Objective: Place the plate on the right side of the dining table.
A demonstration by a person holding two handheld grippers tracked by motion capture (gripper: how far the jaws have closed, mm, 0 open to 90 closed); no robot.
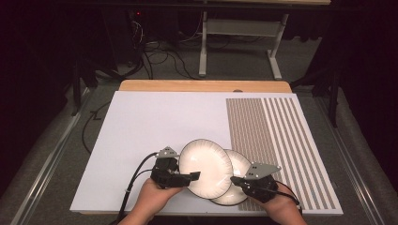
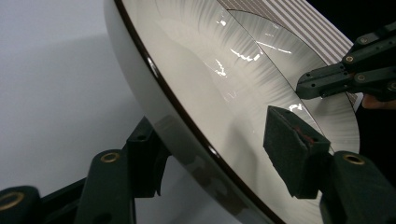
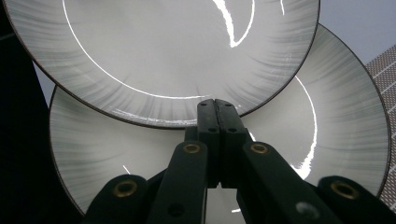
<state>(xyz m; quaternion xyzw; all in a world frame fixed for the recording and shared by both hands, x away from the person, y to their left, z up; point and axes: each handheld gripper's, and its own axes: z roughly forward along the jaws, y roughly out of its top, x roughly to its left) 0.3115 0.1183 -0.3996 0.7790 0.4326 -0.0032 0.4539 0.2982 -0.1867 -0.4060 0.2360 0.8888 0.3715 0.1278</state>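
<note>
Two white plates with dark rims overlap near the table's front edge. The upper plate (image 1: pixel 206 164) (image 2: pixel 196 84) (image 3: pixel 163 46) lies partly over the lower plate (image 1: pixel 241 161) (image 2: pixel 280 51) (image 3: pixel 345 126) and is tilted. My left gripper (image 1: pixel 192 177) (image 2: pixel 210 135) is shut on the upper plate's left rim, one jaw under it and one pad on its top face. My right gripper (image 1: pixel 233 179) (image 3: pixel 215 105) is shut with nothing between its jaws. Its tip rests over the lower plate, right at the upper plate's near rim. In the left gripper view, the right gripper (image 2: pixel 303 86) reaches in from the right.
A white mat (image 1: pixel 155 122) covers the table, and a brown-and-white striped panel (image 1: pixel 281 140) takes up its right side. The wooden table edge (image 1: pixel 202 86) runs along the back. Behind it are cables (image 1: pixel 159 56) on the floor and a desk frame (image 1: pixel 239 37).
</note>
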